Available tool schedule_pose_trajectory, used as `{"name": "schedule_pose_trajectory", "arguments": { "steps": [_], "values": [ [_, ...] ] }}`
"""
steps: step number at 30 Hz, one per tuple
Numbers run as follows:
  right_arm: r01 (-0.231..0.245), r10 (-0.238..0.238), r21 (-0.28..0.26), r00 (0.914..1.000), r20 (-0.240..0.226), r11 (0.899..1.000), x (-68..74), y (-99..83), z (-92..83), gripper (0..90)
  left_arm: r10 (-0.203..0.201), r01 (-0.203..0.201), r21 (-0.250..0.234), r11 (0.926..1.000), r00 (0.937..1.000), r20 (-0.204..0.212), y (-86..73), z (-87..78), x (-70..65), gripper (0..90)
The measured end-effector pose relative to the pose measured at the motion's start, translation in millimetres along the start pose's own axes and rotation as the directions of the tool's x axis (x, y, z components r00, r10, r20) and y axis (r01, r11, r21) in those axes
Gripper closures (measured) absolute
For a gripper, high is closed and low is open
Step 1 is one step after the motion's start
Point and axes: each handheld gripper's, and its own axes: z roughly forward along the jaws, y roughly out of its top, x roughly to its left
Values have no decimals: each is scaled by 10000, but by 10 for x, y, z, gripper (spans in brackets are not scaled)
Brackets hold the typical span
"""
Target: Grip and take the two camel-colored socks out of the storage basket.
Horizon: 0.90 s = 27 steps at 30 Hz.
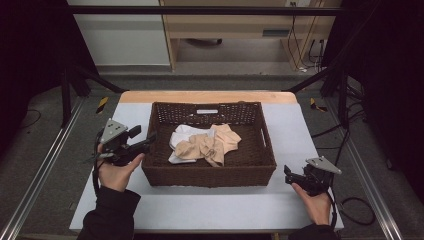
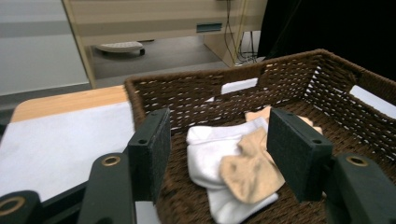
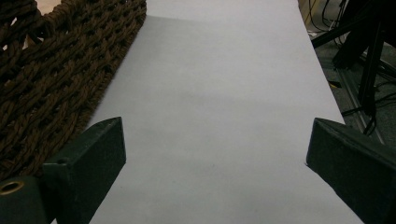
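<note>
Holding my left gripper (image 1: 148, 142) at the left rim of the brown wicker basket (image 1: 208, 177), I kept its jaws released, aimed at the white socks (image 2: 212, 154) and beige socks (image 2: 250, 170) heaped inside. My right gripper (image 1: 288, 174) sat near the worktop's (image 1: 200, 207) right edge, just beside the basket, jaws wide apart and empty.

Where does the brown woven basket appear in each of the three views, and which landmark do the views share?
High view: the basket stands at the centre of the table, with socks inside.
Left gripper view: it spans the middle and right, beyond the open fingers, which are at its near left rim.
Right gripper view: its outer wall is at the left edge.
Shared landmark: the pale table top beside the basket.
</note>
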Motion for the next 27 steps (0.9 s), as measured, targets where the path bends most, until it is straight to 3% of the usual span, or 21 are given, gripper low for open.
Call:
{"name": "schedule_pose_trajectory", "arguments": {
  "steps": [6, 17, 27],
  "values": [
    [117, -117, -1, 9999, 17, 9999, 7, 0, 5, 50, 130, -130, 5, 9999, 9996, 250, 62, 191, -144, 398],
    [99, -99, 58, 9999, 29, 9999, 9, 1, 25, 50, 146, -153, 231, 9996, 9994, 305, 195, 454, -256, 409],
    [172, -172, 108, 9998, 60, 9998, 14, 4, 34, 50, 277, -288, 281, 9992, 9988, 403, 207, 698, -339, 414]
  ]
}}
